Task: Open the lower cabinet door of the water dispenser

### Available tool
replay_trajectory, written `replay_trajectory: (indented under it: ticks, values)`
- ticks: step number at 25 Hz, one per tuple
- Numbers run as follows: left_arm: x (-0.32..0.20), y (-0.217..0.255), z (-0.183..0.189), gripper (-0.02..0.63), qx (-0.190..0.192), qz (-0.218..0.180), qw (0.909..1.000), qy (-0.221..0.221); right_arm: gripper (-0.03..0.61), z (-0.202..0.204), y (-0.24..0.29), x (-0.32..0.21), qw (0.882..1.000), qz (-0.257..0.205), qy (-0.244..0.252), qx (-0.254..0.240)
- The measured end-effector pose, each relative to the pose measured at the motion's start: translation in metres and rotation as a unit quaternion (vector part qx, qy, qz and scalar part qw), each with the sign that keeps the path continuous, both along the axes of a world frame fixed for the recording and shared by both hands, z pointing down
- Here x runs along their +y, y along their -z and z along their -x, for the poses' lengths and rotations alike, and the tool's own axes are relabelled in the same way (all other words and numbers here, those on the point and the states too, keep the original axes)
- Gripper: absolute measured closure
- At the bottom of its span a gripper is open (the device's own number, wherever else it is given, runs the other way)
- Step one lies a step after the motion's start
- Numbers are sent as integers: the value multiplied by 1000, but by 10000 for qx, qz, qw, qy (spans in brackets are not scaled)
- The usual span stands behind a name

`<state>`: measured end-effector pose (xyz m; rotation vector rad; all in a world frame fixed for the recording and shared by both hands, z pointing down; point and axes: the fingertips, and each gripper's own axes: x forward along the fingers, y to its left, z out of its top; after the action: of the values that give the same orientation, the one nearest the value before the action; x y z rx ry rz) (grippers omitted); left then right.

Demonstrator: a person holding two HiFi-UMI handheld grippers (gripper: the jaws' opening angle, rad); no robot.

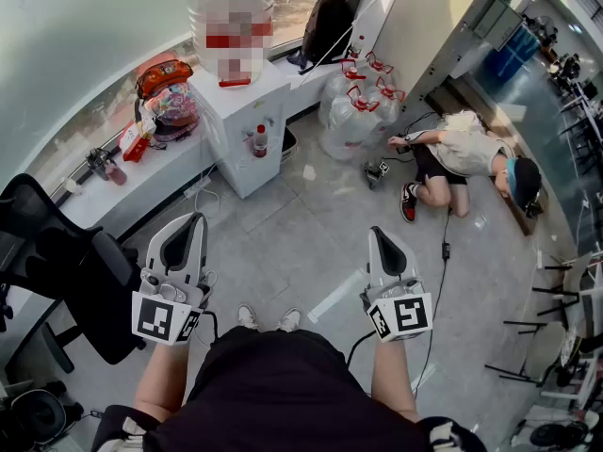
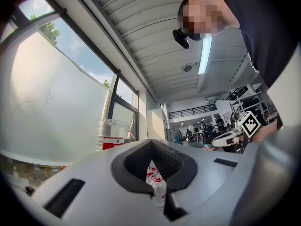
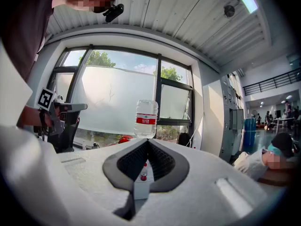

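While the water dispenser (image 1: 243,111) stands well ahead and to the left, its lower cabinet door (image 1: 264,171) shut, the left gripper (image 1: 191,224) is nearer than the right gripper (image 1: 381,240), both with jaws together on nothing.

- Bright, even daylight came through the frosted window (image 3: 115,100), whose glass was washed almost white.
- A ceiling strip light (image 2: 205,55) added mild glare.
- Shadows on the grey floor (image 1: 311,243) were soft and faint.
- Both gripper views were heavily fisheye, with black corners and bowed lines at the edges.
- Close to the lens, the left gripper (image 2: 151,141) and right gripper (image 3: 147,140) looked soft; the distant room was sharper.
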<state>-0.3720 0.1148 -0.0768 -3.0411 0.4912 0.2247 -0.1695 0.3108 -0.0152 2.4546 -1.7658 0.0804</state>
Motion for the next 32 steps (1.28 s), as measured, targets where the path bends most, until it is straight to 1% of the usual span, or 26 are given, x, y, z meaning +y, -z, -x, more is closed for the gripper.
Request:
replay_trajectory:
  ticks: [7, 9, 11, 13, 17, 20, 24, 29, 32]
  values:
    - [7, 1, -4, 606, -18, -25, 10000, 71, 574, -3, 1, 3, 9998, 16, 185, 79]
    - [11, 1, -6, 606, -15, -33, 9999, 116, 574, -5, -1, 7, 9996, -71, 242, -109]
    - [15, 2, -8, 606, -12, -47, 9998, 170, 574, -7, 0, 9, 9985, -190, 440, -258]
    - [20, 1, -12, 606, -17, -49, 9997, 244, 574, -10, -2, 14, 9976, -179, 617, -249]
    - [31, -3, -17, 606, -49, -87, 9992, 390, 574, -15, -14, 32, 9968, -109, 749, -262]
    - [34, -5, -24, 606, -96, -67, 9989, 444, 574, -22, -21, 43, 9967, -68, 743, -322]
    - [35, -5, -43, 606, -148, -76, 9991, 395, 574, -36, -32, 52, 9966, 17, 660, -483]
    - [17, -15, -67, 606, -282, 45, 9991, 325, 574, -56, -42, 37, 9960, 159, 596, -654]
    - [2, -33, -82, 606, -310, 175, 9989, 304, 574, -66, -53, 21, 9956, 269, 630, -647]
